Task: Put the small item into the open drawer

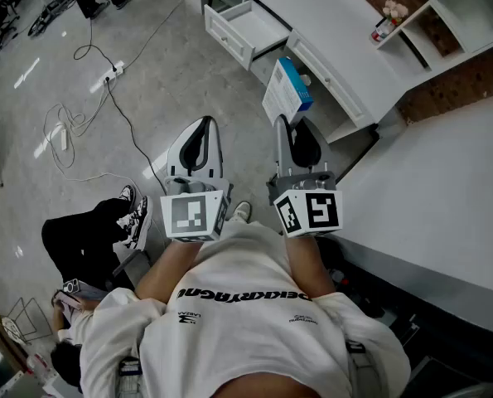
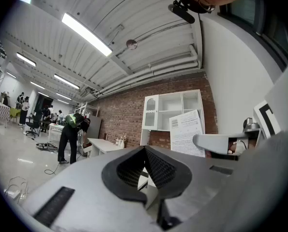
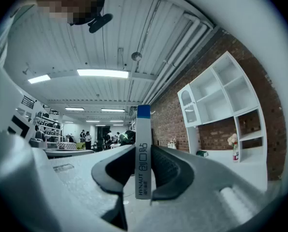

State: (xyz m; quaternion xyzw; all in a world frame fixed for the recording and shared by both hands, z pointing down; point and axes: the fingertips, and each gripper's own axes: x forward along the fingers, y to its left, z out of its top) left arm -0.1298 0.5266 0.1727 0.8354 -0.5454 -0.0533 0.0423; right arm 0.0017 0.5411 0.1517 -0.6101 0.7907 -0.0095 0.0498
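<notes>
- White-and-blue flat cardboard box [image 3: 143, 144] is the small item. It sits edge-on in my right gripper [image 1: 286, 123].
- The right jaws are part-way apart, with the pads pressing on both broad faces. Most of the box sticks out past the tips.
- On the left gripper [image 1: 205, 123] the jaws meet at the tips with nothing between them. It hangs level beside the right one and I judge it idle.
- I count the pickup as done: the box rests on no surface and is in the air over the glossy grey floor [image 1: 163, 73].
- The open white drawer [image 1: 227, 36] is pulled out of the long white desk [image 1: 337, 31]. In the head view it lies ahead of the box and slightly left.
- From here the drawer's inside looks bare.
- Box and drawer are well apart, and no part of the box is over the opening yet.
- So I'd put the task at roughly the halfway mark: item secured, transfer not done.
- What's left is to carry the box forward, bring it over the drawer opening, lower it in, release and back the gripper out.
- The left gripper isn't needed unless the drawer has to be steadied.
</notes>
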